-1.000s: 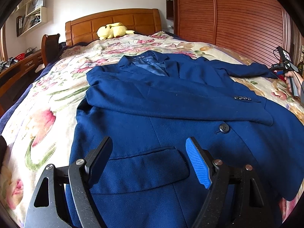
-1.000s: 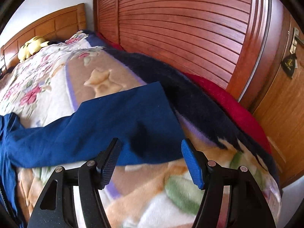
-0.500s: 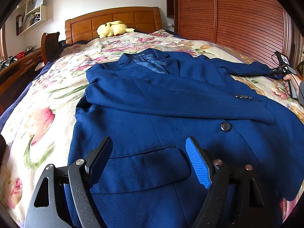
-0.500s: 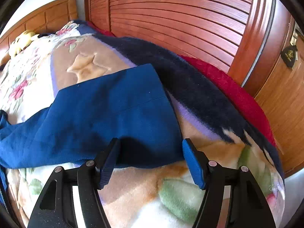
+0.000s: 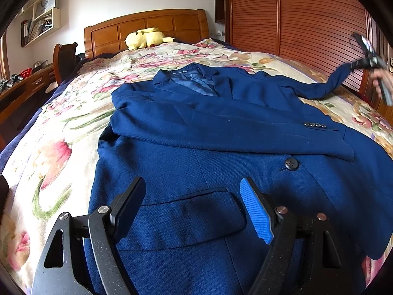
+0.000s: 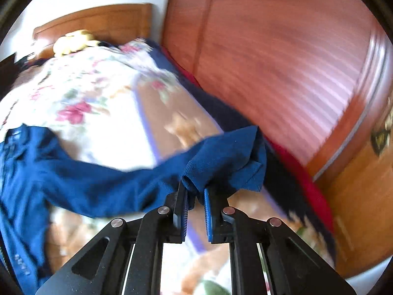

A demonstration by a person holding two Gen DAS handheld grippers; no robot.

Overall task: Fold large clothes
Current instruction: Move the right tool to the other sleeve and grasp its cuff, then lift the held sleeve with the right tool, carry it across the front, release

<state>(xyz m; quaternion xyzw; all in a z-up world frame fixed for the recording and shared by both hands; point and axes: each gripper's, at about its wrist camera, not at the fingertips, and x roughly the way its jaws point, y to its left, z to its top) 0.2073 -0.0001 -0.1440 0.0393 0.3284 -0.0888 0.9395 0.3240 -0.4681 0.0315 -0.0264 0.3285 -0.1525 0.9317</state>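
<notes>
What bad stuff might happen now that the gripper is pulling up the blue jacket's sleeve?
1. The right gripper, its jaws closing, pinches only a small bunch of cuff on the sleeve, so it might slip out.
2. The left gripper hangs open above the blue jacket, pinning nothing, so the jacket may drag across the floral blanket.
3. The other sleeve, already folded across, could shift.

text: none legible | labels: none legible | signs: none legible

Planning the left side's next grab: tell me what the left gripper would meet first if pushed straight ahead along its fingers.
Probably the blue jacket: the open left gripper points down at its pocket flap, nothing between; depth is uncertain.
</notes>
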